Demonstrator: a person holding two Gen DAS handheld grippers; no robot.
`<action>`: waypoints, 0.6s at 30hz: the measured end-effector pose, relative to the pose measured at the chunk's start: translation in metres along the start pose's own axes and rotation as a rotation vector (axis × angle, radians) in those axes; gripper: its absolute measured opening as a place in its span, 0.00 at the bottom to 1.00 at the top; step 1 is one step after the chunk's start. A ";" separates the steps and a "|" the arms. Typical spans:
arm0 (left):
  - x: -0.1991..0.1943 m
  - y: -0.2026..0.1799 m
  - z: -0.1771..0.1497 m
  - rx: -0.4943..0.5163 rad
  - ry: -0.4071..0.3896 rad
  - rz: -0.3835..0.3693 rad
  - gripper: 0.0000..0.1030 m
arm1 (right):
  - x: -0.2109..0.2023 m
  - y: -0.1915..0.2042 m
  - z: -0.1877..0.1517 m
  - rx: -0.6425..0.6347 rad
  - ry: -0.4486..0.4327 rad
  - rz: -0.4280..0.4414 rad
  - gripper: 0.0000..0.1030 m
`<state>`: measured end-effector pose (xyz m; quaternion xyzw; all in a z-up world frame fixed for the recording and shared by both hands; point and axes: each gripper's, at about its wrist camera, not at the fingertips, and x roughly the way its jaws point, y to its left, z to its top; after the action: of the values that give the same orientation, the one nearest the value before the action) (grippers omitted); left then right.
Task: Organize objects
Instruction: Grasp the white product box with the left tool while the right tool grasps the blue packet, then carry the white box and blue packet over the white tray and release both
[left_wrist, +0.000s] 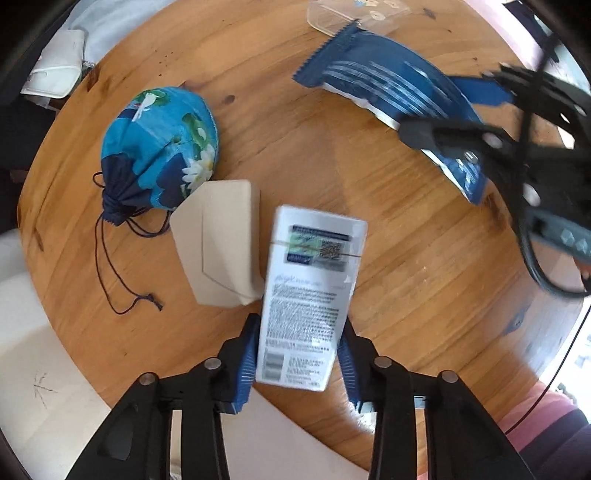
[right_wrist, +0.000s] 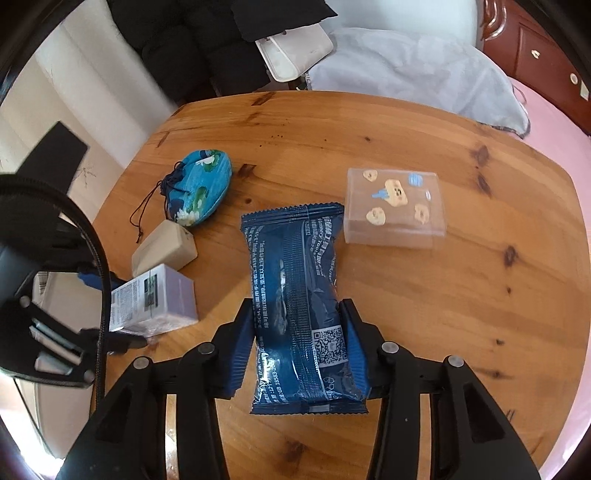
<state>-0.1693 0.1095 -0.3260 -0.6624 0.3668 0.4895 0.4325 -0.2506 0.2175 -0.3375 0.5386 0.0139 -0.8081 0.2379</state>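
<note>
On the round wooden table (right_wrist: 406, 295) the left gripper (left_wrist: 297, 354) points steeply down with its blue pads clamped on the near end of a white box (left_wrist: 310, 295) covered in small print, the left pad flat against one side and the right pad meeting the other; the box's far end lies just beside a beige box (left_wrist: 221, 243), which rests close against a blue floral drawstring pouch (left_wrist: 162, 147) on the left part of the table, the pouch's dark cords trailing toward the near edge. The right gripper (right_wrist: 295, 350) holds a dark blue snack packet (right_wrist: 299, 295) at its near half, the pads pressing in on both sides, the packet running lengthwise away from the camera. The packet's far right corner is touching or just beside a clear plastic box (right_wrist: 395, 210) with cartoon stickers on its lid, which sits toward the far right. Beyond the table's far edge lie a grey cloth (right_wrist: 413, 70) and a white bag (right_wrist: 295, 55)
</note>
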 end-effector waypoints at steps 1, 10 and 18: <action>0.000 -0.002 0.000 0.001 -0.006 0.003 0.35 | -0.001 0.000 -0.002 0.003 -0.003 0.001 0.47; -0.018 -0.014 -0.012 -0.016 -0.072 0.026 0.35 | -0.020 0.006 -0.019 0.052 -0.039 -0.006 0.45; -0.073 -0.033 -0.056 -0.027 -0.197 0.086 0.35 | -0.078 0.018 -0.033 0.144 -0.132 -0.026 0.44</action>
<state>-0.1389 0.0736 -0.2399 -0.6005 0.3442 0.5752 0.4360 -0.1908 0.2398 -0.2791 0.4999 -0.0528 -0.8437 0.1884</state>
